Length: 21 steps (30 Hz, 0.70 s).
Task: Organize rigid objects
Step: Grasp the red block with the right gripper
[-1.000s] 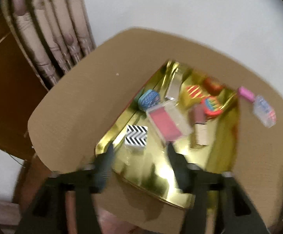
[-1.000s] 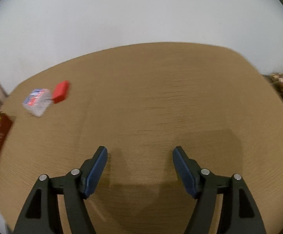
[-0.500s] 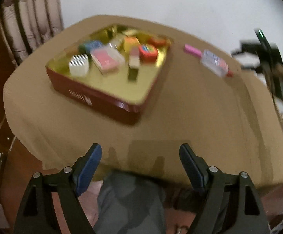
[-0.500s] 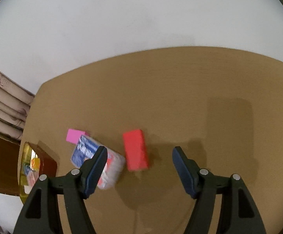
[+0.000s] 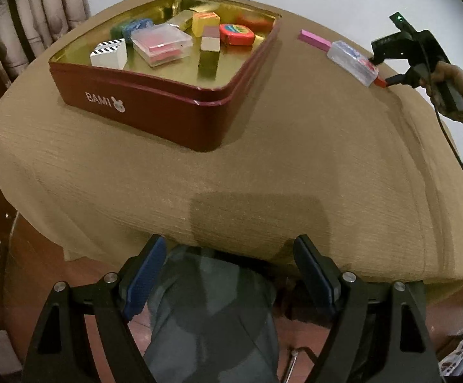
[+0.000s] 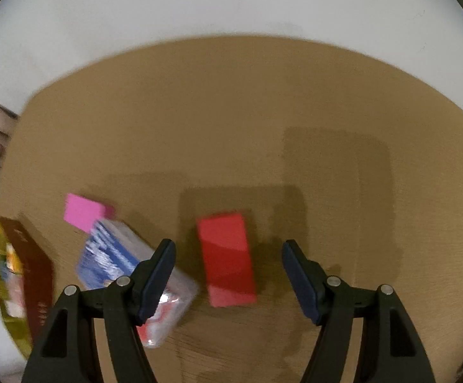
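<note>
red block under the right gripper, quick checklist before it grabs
1. red block between the right gripper fingers, closer to the left one: ok
2. Jaws closing, pads not yet on the block: ok
3. clear plastic case sits beside and partly under the left finger, may be clipped: not ok
4. pink block away from the fingers: ok
5. red tin has bare floor left for the block: ok
6. left gripper empty, hanging off the table edge: ok
</note>
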Motion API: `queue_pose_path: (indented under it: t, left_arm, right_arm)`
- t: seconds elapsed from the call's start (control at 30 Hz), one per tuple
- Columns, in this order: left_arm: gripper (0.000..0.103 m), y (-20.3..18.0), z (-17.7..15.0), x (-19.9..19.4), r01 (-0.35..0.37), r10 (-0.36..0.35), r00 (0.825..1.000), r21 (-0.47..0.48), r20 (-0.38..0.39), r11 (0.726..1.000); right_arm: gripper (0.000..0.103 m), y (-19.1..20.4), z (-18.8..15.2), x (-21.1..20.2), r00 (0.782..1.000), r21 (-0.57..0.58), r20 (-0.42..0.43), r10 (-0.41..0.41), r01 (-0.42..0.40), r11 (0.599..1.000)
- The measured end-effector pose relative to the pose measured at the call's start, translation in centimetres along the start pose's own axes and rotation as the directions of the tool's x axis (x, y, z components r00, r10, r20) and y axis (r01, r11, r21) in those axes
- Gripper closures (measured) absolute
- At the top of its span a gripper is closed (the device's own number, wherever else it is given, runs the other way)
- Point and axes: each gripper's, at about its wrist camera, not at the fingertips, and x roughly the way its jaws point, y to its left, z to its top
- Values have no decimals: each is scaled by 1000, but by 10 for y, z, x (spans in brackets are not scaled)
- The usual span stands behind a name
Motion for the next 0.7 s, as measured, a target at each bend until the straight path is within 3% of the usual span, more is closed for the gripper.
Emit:
queue_pose_path:
  t: [0.13, 0.37, 0.5, 0.7]
  left_arm:
    - [25, -2, 3, 2, -3, 3, 1000, 1, -10, 1000]
    - [25, 0, -5, -10, -37, 37, 999, 14, 0, 999]
    - [25, 8, -14, -22, -66, 66, 998, 9, 25, 998]
    - [25, 21, -23, -26, -57, 58, 998, -37, 9, 998]
  right_arm:
    - [73, 2, -5, -2, 998, -55, 38, -58, 60, 997]
    - [73, -21, -21, -16, 994, -37, 100, -39, 43, 998]
    - [73, -30, -36, -51, 986, -19, 167, 13, -10, 1000]
    - [73, 42, -66, -131, 958, -187, 233, 169, -127, 974]
